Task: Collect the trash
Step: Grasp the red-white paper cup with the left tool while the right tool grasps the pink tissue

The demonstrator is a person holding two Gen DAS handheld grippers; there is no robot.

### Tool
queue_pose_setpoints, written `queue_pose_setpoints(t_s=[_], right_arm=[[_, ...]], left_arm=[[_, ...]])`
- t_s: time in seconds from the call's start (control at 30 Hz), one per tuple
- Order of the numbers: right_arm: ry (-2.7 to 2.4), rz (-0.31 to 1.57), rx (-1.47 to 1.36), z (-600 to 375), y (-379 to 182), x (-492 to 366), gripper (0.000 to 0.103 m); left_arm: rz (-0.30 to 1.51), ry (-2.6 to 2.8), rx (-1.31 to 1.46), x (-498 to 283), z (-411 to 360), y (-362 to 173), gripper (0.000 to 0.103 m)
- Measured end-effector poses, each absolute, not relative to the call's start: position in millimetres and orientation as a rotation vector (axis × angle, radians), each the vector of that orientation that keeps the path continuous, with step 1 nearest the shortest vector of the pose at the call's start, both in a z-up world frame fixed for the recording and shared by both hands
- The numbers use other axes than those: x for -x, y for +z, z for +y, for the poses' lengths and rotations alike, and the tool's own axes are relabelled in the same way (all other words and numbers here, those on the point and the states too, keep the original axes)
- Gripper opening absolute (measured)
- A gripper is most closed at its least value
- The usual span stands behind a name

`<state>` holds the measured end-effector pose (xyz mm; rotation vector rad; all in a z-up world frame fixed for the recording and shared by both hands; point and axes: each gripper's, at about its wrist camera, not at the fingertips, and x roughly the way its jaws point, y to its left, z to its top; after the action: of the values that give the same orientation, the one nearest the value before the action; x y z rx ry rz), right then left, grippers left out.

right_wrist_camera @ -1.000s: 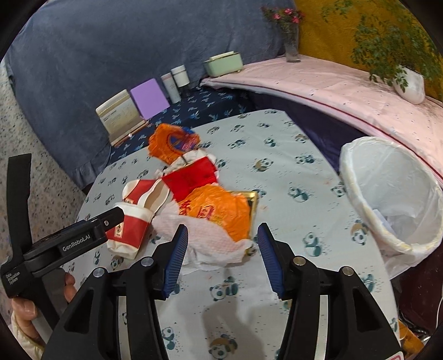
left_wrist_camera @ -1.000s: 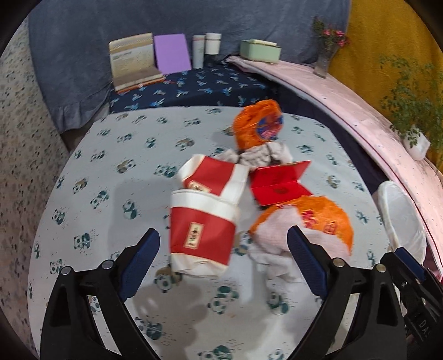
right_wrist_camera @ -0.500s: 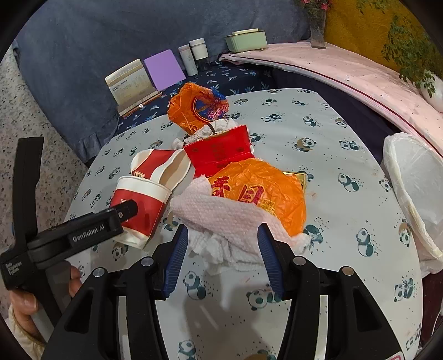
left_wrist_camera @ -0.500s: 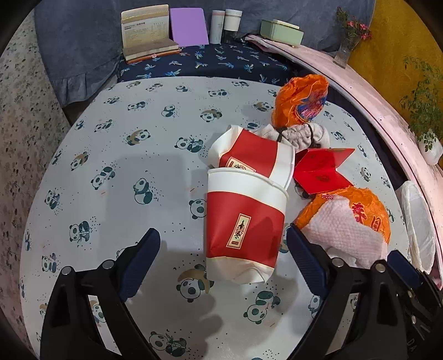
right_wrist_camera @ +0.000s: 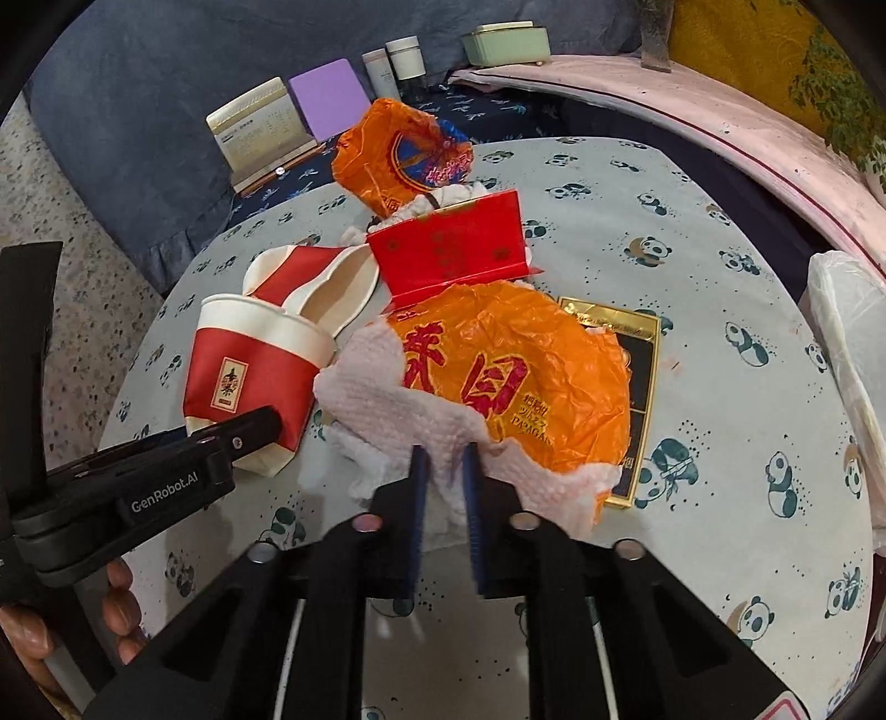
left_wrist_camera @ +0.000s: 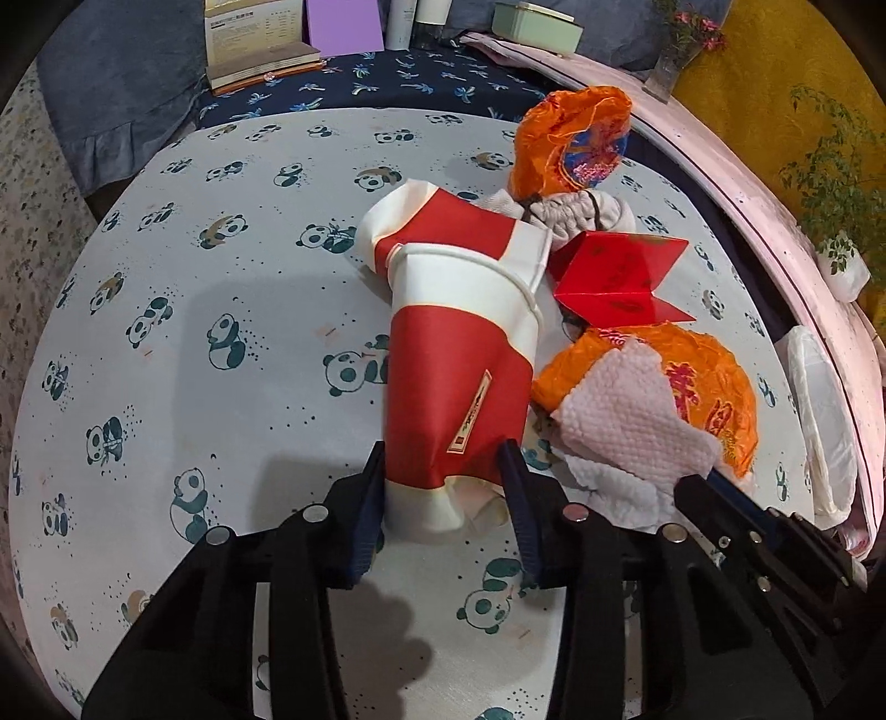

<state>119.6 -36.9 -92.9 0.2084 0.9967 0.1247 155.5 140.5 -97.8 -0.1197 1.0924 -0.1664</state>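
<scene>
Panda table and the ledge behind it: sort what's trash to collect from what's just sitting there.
Trash for the job:
- red paper cup, in the left gripper
- second, flattened cup
- paper towel, pinched by the right gripper
- two orange wrappers
- red folded card
- lined bin, where it goes

Just lying about:
- book
- purple pad
- green box
- potted plant

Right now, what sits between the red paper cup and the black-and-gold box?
In the right wrist view, the pink paper towel and orange wrapper lie between cup and box.

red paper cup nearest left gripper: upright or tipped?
Tipped. The red paper cup lies on its side on the table, rim pointing away, base crushed between the left gripper pads.
</scene>
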Motion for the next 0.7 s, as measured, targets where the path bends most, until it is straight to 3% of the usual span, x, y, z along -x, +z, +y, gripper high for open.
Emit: queue_pose_setpoints(t_s=[0.7], right_arm=[[0.146, 0.754, -0.273, -70, -1, -80, 0.003]], left_arm=[[0.948, -0.202, 0.121, -118, 129, -30, 0.039]])
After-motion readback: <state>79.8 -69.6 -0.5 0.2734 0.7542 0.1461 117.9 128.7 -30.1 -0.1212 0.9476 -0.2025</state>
